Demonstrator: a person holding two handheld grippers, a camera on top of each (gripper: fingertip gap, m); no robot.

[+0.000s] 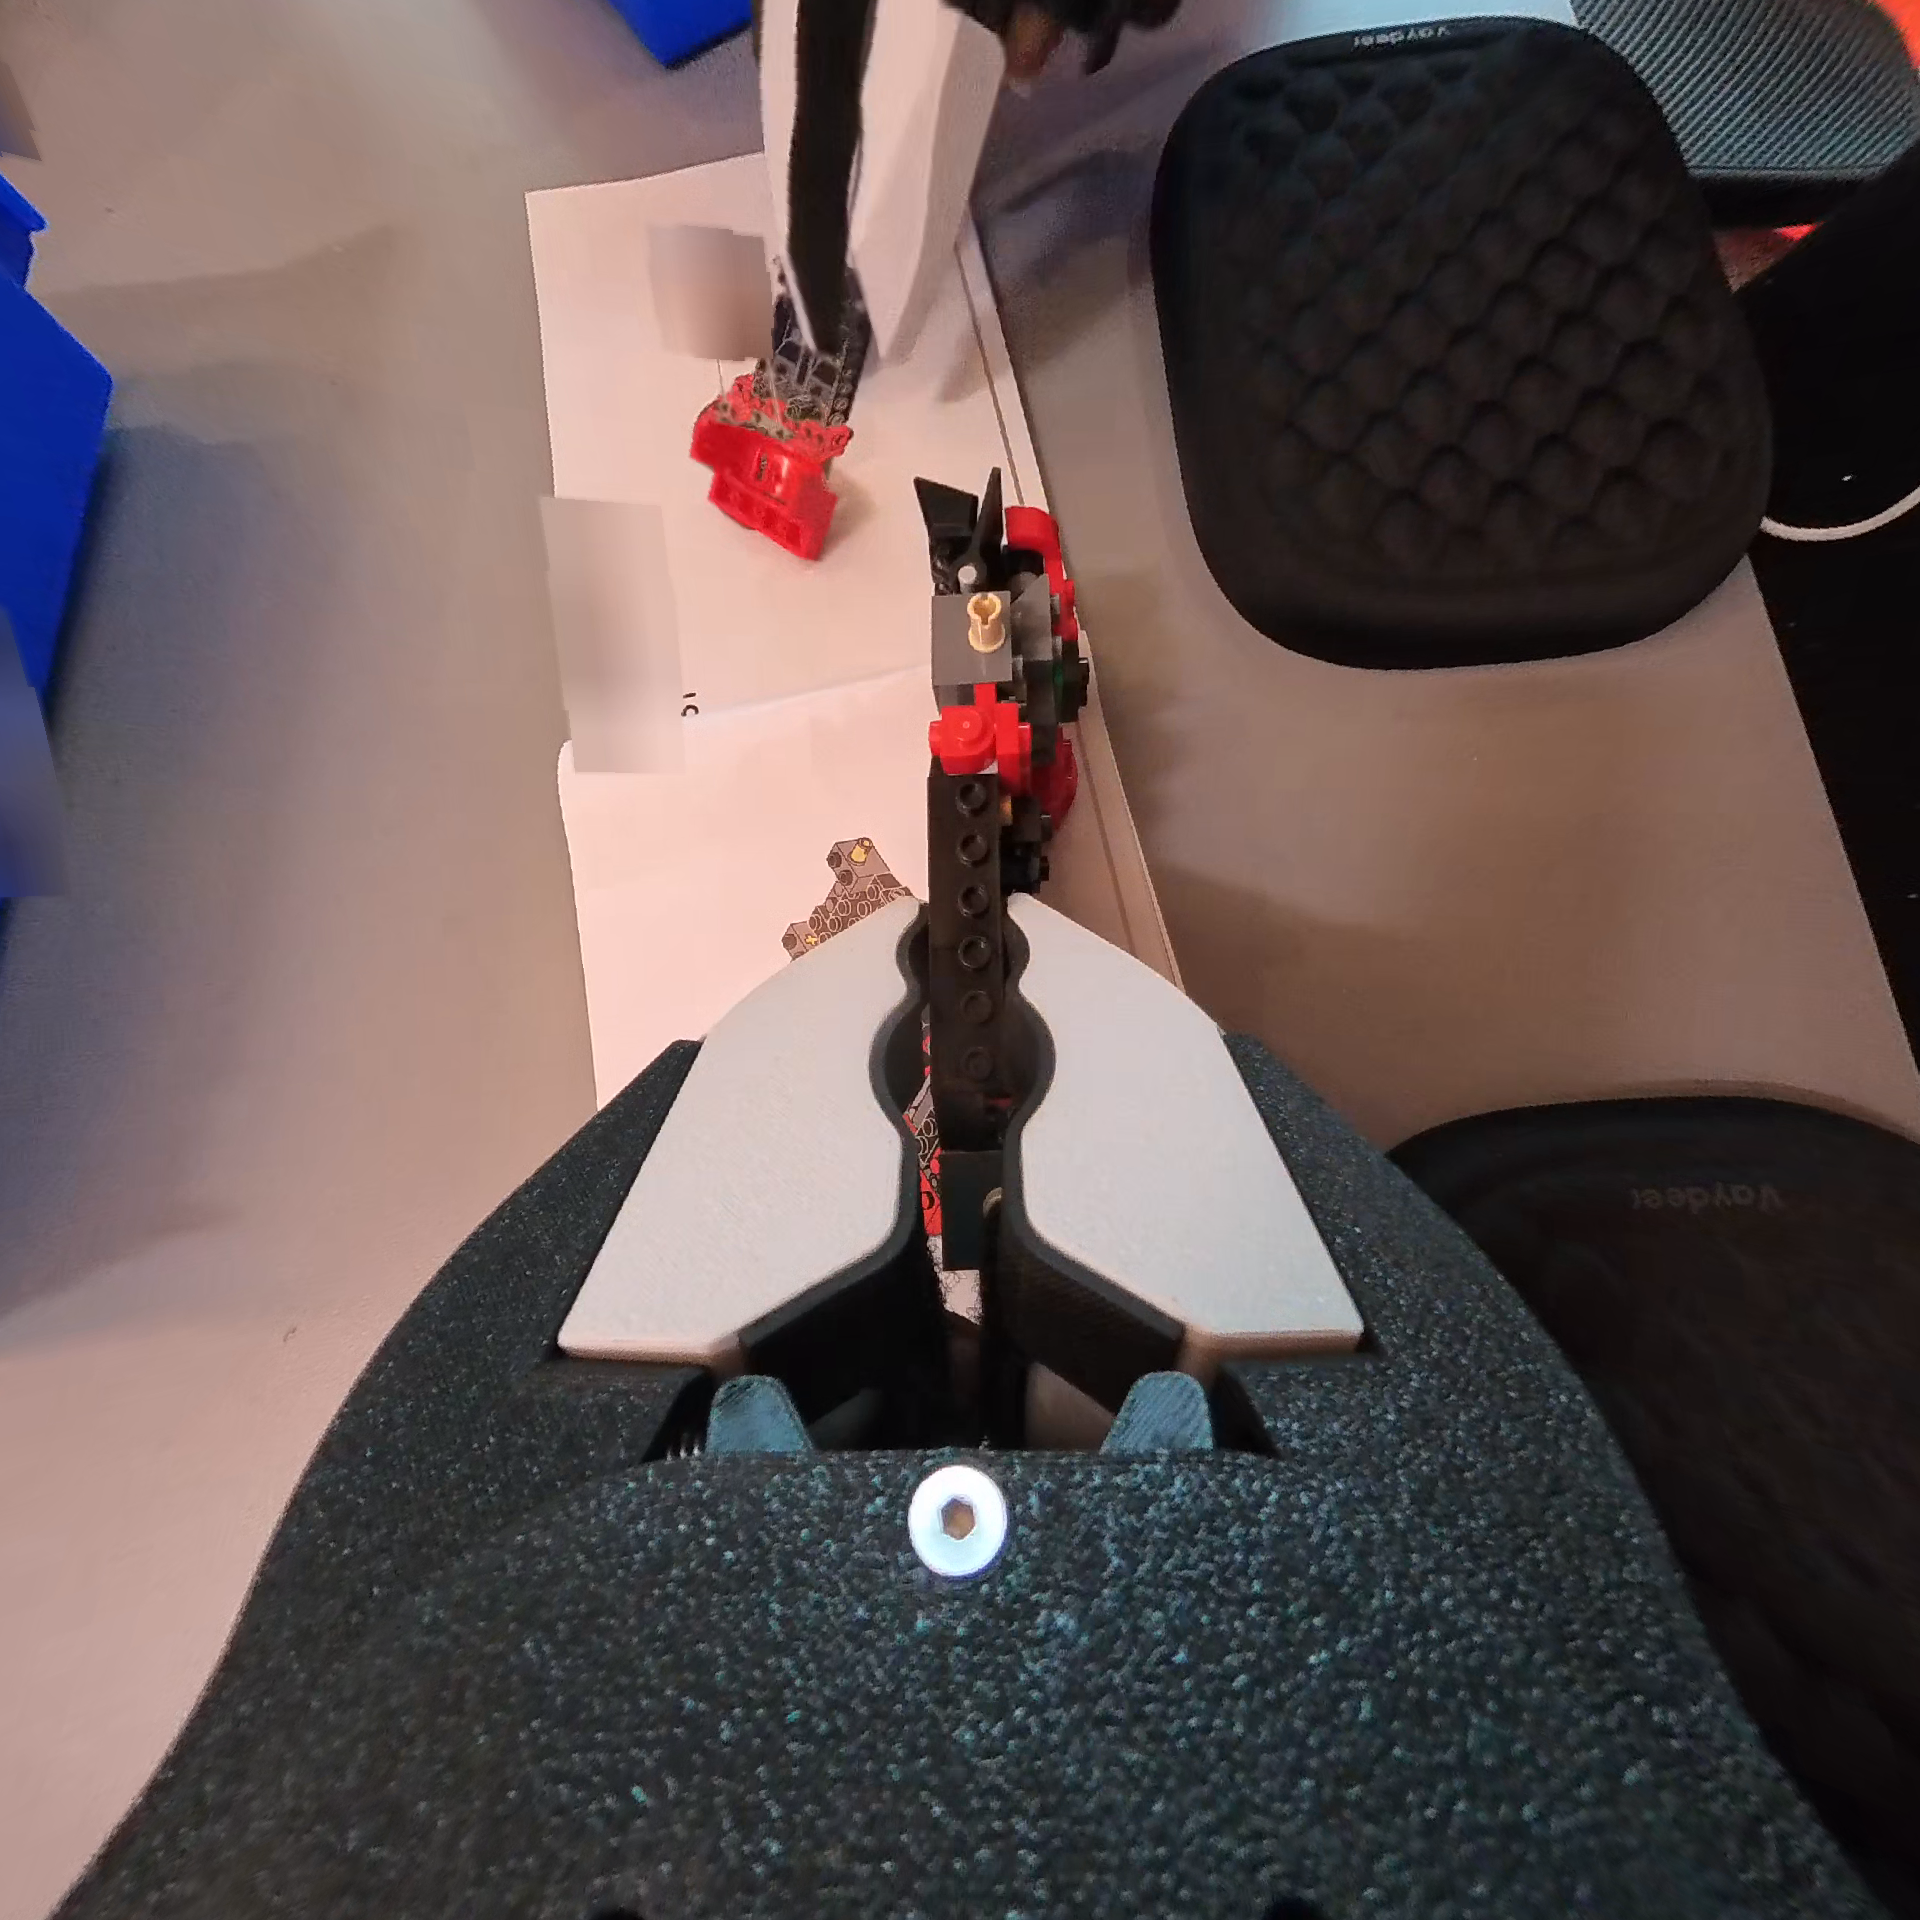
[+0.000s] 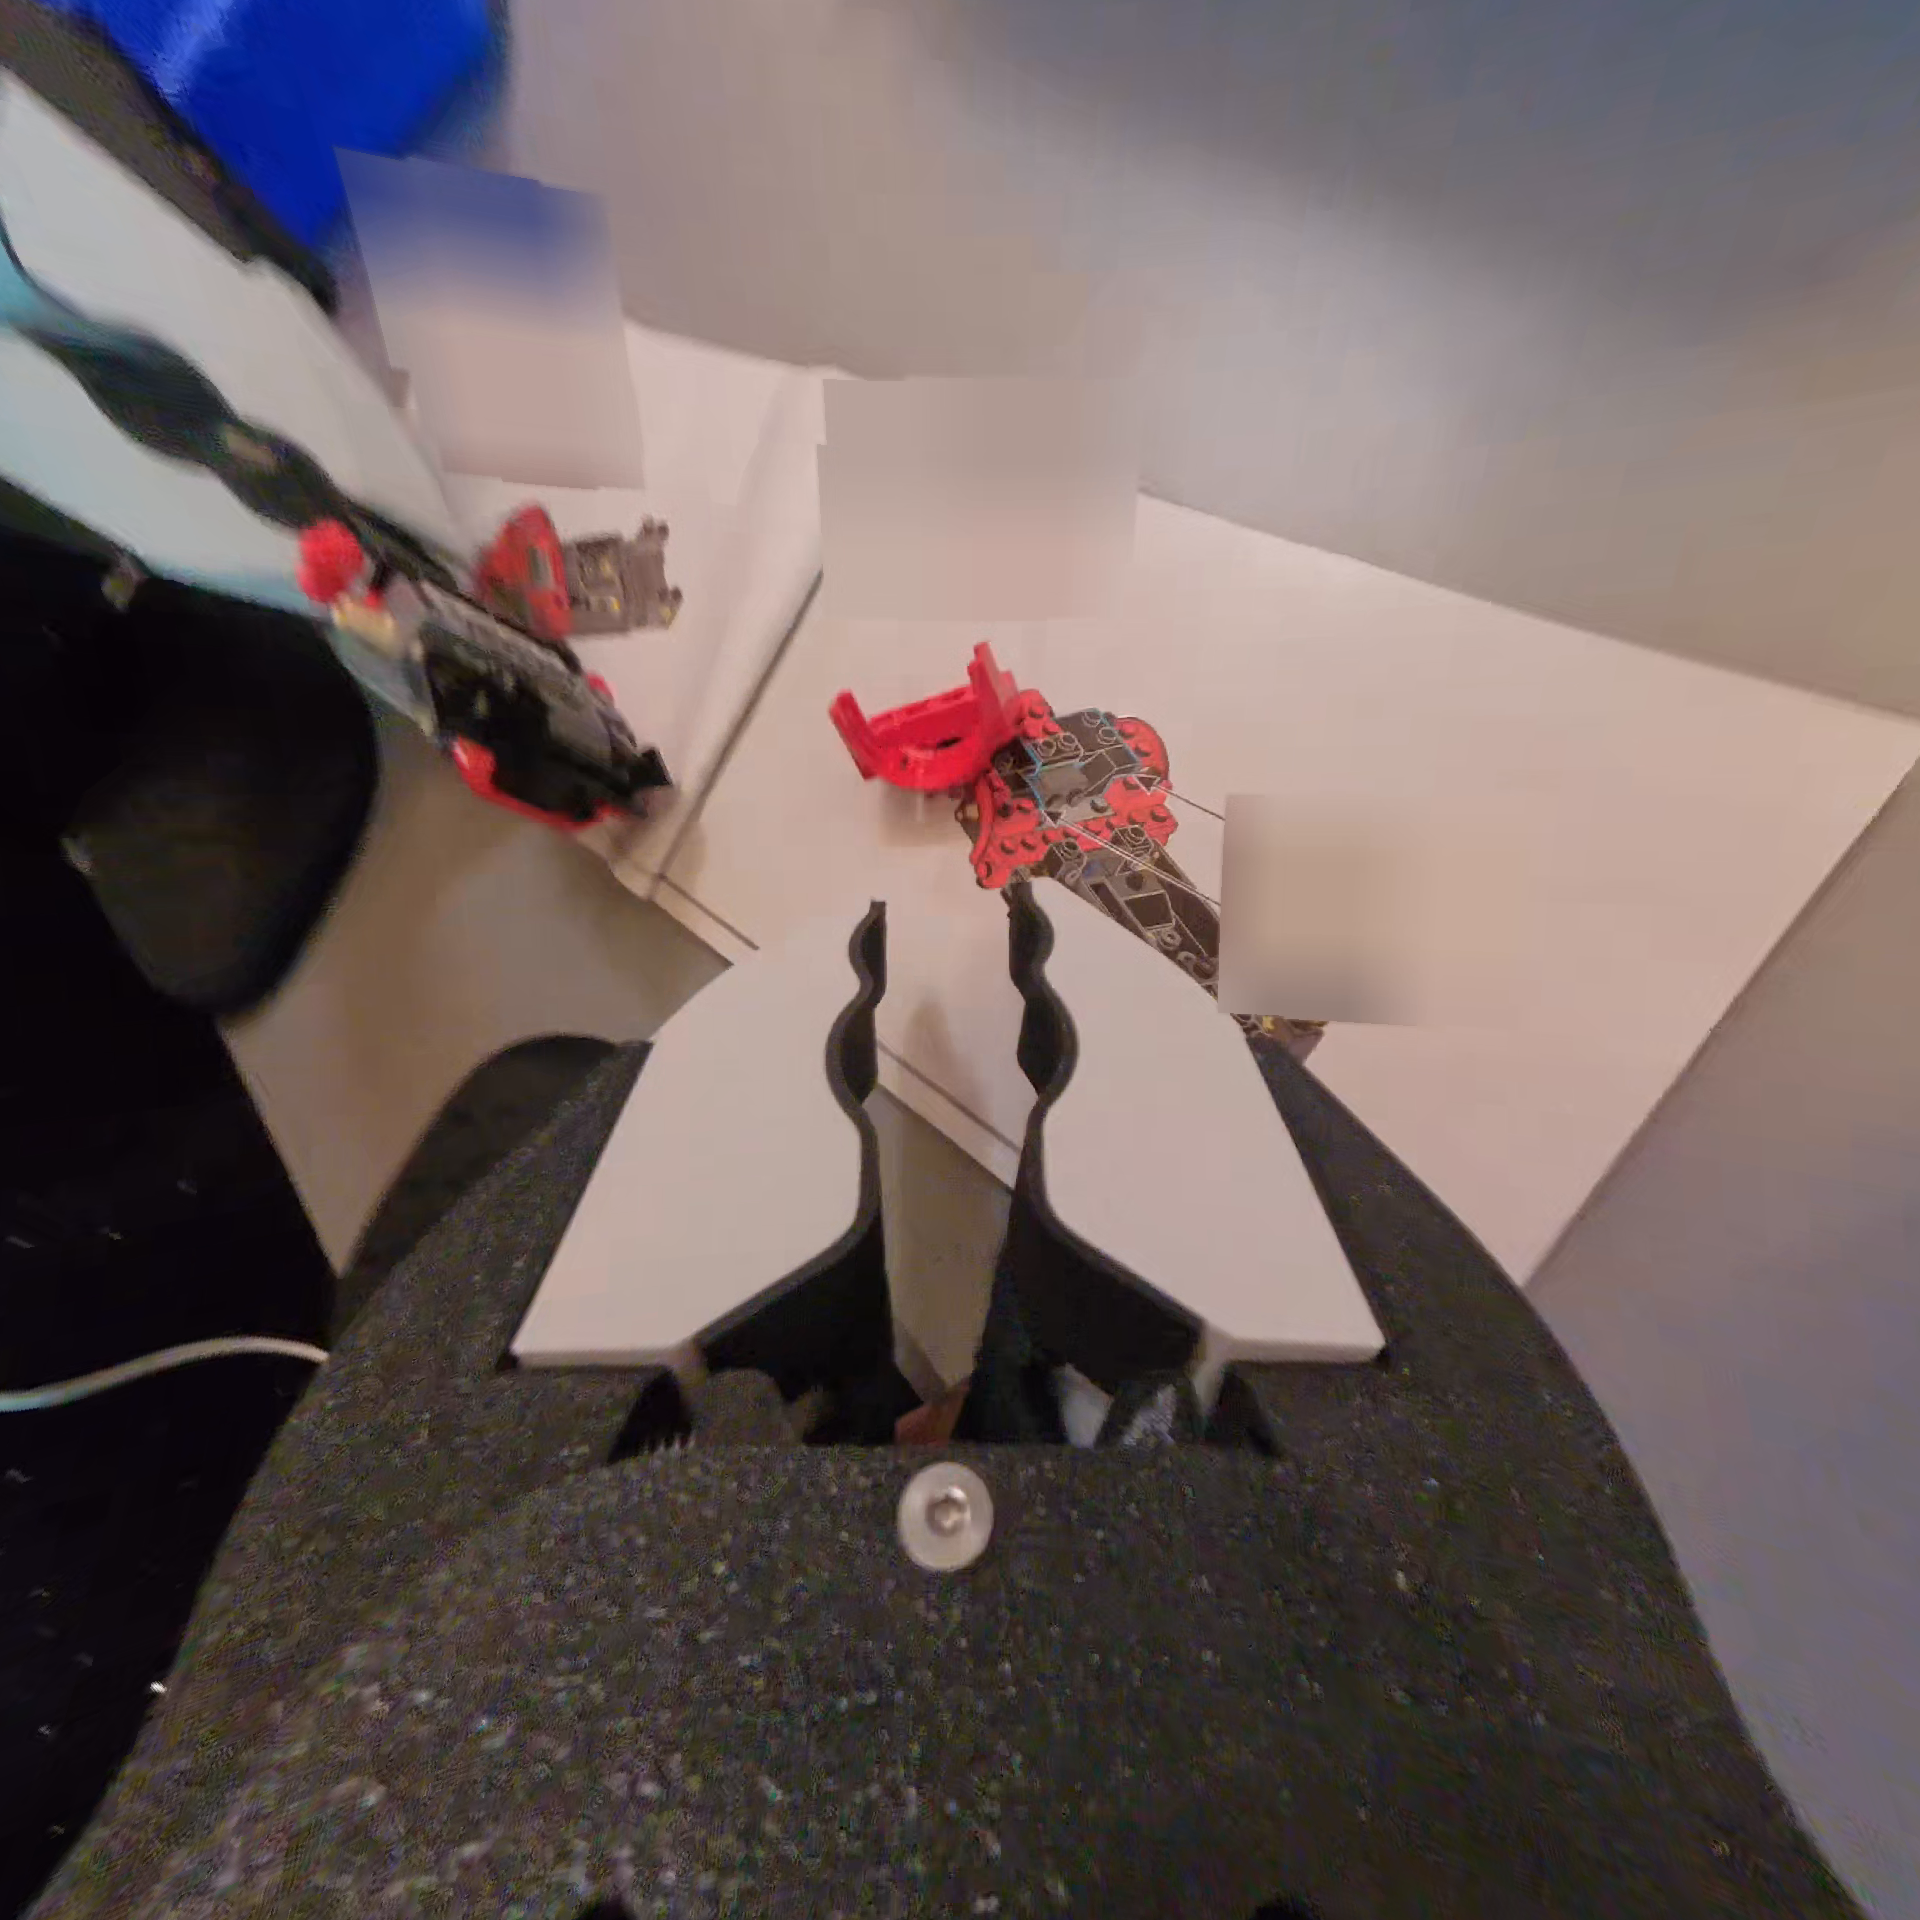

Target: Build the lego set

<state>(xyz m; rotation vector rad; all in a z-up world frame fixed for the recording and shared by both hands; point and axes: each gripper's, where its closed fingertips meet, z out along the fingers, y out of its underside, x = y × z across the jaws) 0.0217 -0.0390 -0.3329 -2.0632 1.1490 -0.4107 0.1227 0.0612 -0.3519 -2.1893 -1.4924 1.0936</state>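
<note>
Two claws are at work: the left claw [image 1: 966,925] is clamped on a black and red lego model [image 1: 982,727], held above the counter [image 1: 312,831]. The right claw [image 2: 948,914] gapes empty near a red lego piece [image 2: 925,727] lying on the instruction sheet [image 2: 1455,727].

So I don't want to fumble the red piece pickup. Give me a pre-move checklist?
1. Left gripper clamped on the black-and-red lego assembly: ok.
2. Right gripper open with nothing between its fingers: ok.
3. Loose red lego piece in sight on the instruction sheet: ok.
4. Right gripper lined up with that piece: not ok, the piece lies ahead, slightly left.
5. Where the piece attaches on the assembly: cannot tell.
</note>
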